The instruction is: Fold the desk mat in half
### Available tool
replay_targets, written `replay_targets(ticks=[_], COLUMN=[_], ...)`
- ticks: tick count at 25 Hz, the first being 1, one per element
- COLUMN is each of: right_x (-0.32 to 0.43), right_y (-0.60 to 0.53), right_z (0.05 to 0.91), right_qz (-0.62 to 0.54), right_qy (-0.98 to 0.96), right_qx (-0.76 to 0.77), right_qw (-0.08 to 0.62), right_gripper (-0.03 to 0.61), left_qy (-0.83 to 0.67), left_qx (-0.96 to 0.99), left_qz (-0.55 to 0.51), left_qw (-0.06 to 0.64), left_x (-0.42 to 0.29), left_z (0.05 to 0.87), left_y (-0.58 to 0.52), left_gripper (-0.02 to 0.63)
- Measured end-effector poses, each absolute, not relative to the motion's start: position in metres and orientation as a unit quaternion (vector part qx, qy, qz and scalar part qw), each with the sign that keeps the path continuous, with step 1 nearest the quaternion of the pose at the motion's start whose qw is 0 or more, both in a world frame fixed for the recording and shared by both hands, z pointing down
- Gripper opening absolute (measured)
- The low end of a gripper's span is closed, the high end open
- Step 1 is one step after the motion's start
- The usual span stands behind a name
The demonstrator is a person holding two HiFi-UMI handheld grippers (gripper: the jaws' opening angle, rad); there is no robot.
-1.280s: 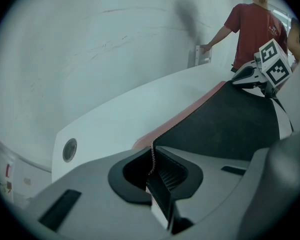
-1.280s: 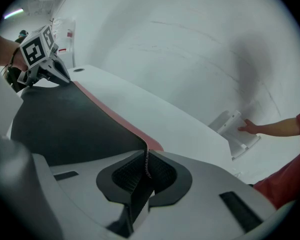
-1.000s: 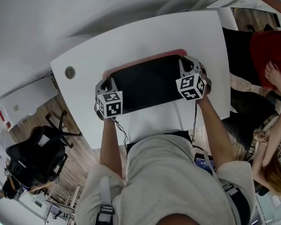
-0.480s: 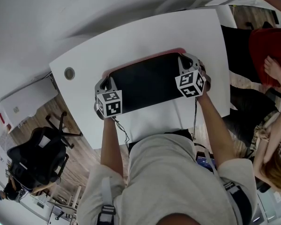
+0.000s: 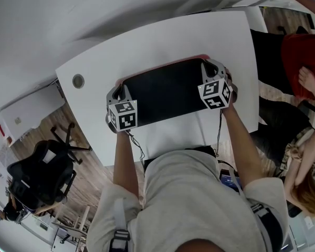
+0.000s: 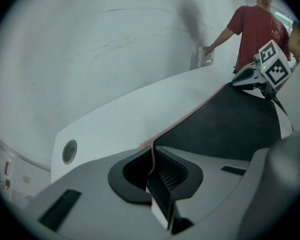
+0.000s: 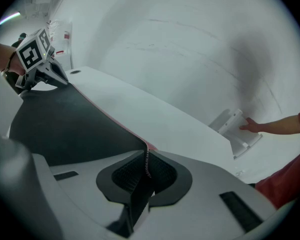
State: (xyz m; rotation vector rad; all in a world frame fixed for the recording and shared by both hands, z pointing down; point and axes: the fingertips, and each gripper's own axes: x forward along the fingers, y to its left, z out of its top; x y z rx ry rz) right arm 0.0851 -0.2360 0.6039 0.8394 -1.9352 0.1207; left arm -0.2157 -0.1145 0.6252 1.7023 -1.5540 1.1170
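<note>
Mat [image 5: 165, 92] lies black side up in the middle of the desk [image 5: 147, 38], long way across it. A thin pink strip [image 5: 197, 59] peeks out along its edge farthest from the desk's near side, probably the layer underneath.

Left gripper [image 6: 152, 159]: jaws clenched on the mat's stitched edge at the corner toward the desk's left end. Right gripper [image 7: 146, 165]: same, pinching the stitched edge at the corner toward the desk's right end. Nothing else is in either grip.

Step looks like the end of the fold, seating the held edge.
- Line the two held corners up with the pink strip so it vanishes evenly along the desk's width.
- Lower both corners together. One going down first would skew the fold.
- Keep a light pull between the grippers so the top layer lies taut, no bubble over the desk's middle.
- Let go only once the edge sits flat on the desk.

Pose: both forearms reach forward over the desk's near edge, roughly parallel. Grippers pitch steeply down toward the desktop, marker cubes facing up and back.
</note>
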Motion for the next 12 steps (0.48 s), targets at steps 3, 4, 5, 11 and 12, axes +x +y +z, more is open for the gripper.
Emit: replay_targets(ticks=[3, 4, 5, 11, 12], right_x=[0.0858, 0.0855, 0.0852, 0.085, 0.0849], right_y=[-0.2388, -0.2396, -0.2402, -0.2411, -0.2413], right_z=[0.6034, 0.6033, 0.6033, 0.6047, 0.6053], right_qz=[0.052, 0.052, 0.052, 0.059, 0.062], right_qy=[-0.798, -0.798, -0.798, -0.798, -0.798], right_qx=[0.348, 0.348, 0.348, 0.343, 0.34], right_qw=[0.49, 0.489, 0.489, 0.492, 0.493], right_gripper=[0.054, 0.054, 0.055, 0.054, 0.055], left_qy=[-0.582, -0.582, -0.582, -0.58, -0.58], left_qx=[0.637, 0.637, 0.637, 0.641, 0.641], left_qz=[0.418, 0.418, 0.418, 0.413, 0.412], left_qw=[0.284, 0.284, 0.285, 0.287, 0.288], left_x=[-0.2155, -0.2159, -0.2162, -0.2168, -0.2166], left_z=[0.6247, 0.6247, 0.6249, 0.6263, 0.6267], left_y=[-0.118, -0.1187, -0.1192, -0.1201, -0.1199], left_gripper=[0.032, 0.032, 0.032, 0.032, 0.032])
